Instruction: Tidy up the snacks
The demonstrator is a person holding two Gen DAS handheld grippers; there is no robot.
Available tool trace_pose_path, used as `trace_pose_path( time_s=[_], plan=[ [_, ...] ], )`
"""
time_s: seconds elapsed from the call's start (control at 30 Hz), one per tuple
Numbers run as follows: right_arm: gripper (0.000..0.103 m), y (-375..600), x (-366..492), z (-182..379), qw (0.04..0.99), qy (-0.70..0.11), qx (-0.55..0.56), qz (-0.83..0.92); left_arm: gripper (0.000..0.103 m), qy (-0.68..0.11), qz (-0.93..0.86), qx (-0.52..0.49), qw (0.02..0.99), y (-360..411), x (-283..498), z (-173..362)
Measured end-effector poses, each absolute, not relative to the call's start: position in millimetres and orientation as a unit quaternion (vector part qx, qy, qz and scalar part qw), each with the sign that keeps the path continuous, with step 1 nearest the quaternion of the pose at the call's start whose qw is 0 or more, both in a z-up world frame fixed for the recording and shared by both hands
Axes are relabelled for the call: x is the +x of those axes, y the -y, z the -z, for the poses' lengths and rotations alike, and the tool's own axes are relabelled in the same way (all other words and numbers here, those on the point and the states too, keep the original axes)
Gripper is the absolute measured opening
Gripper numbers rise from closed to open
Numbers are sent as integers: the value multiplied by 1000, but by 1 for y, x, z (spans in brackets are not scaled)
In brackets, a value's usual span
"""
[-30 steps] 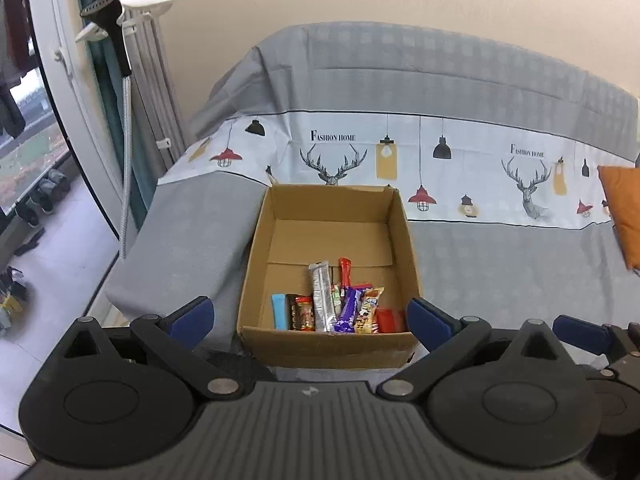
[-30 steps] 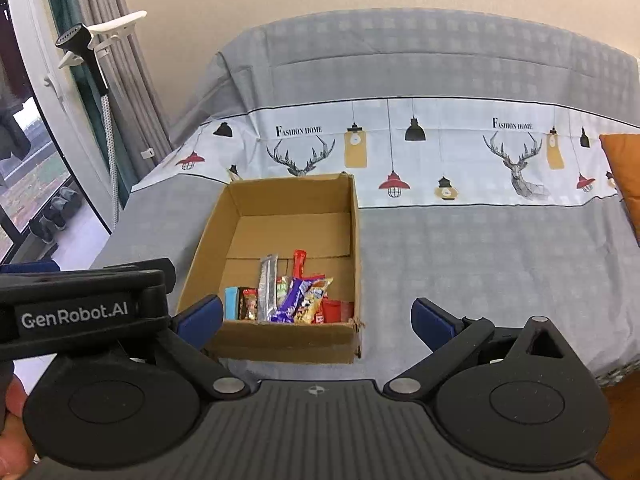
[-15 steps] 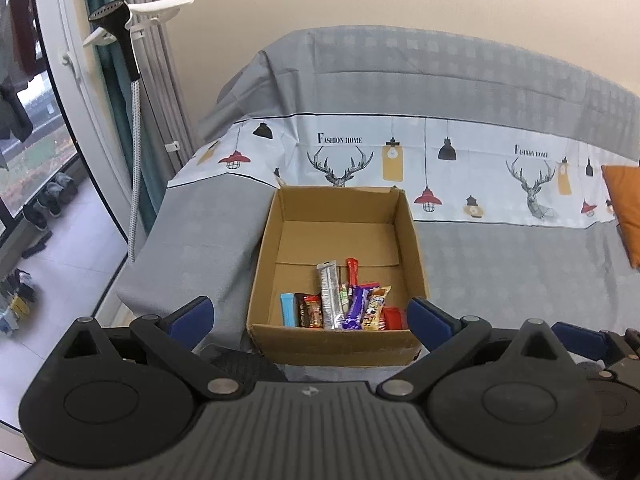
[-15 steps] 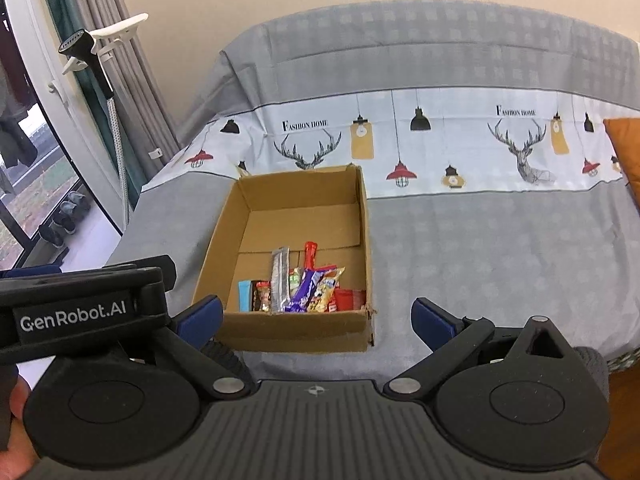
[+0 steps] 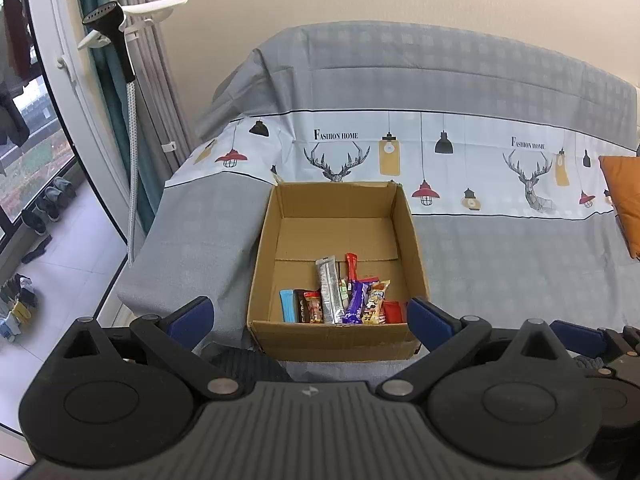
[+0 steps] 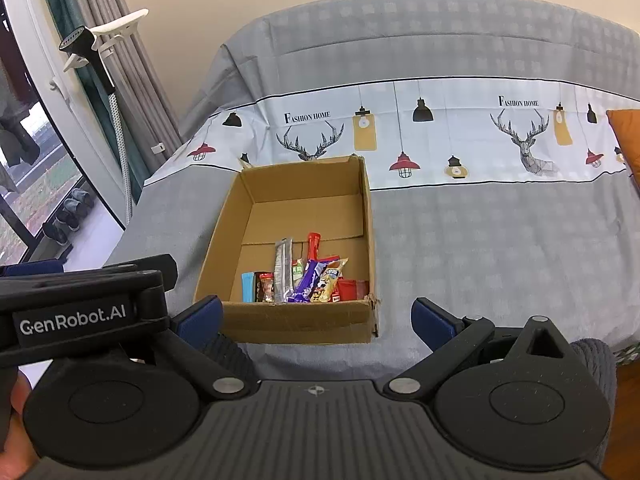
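An open cardboard box sits on the sofa seat near its front edge. Several snack packs lie in a row along the box's near wall: a blue bar, a silver bar, a purple wrapper, red packs. My left gripper is open and empty, held back from the box with its blue fingertips level with the box's near wall. My right gripper is open and empty, in front of the box and slightly to its right. The left gripper's body shows at the left of the right wrist view.
The sofa wears a grey cover with a white deer-and-lamp band. An orange cushion lies at the right. A garment steamer on a pole stands left of the sofa by curtains and a glass door. Shoes lie on the floor.
Both grippers have drawn back and risen a little, so the box sits slightly farther away and more centred. Neither gripper's opening has changed.
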State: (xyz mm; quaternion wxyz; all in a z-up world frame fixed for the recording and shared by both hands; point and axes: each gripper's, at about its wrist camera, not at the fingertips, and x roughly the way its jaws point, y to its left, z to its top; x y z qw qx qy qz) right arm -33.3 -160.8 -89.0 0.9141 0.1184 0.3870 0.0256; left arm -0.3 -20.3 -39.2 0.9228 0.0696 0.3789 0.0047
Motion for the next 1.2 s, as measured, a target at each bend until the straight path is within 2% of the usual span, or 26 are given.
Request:
trace_pose_path(
  time_s=[1.2],
  plan=[
    [100, 165, -35, 97, 911, -391, 126, -28, 103, -389, -10, 91, 917, 23, 0, 44]
  ],
)
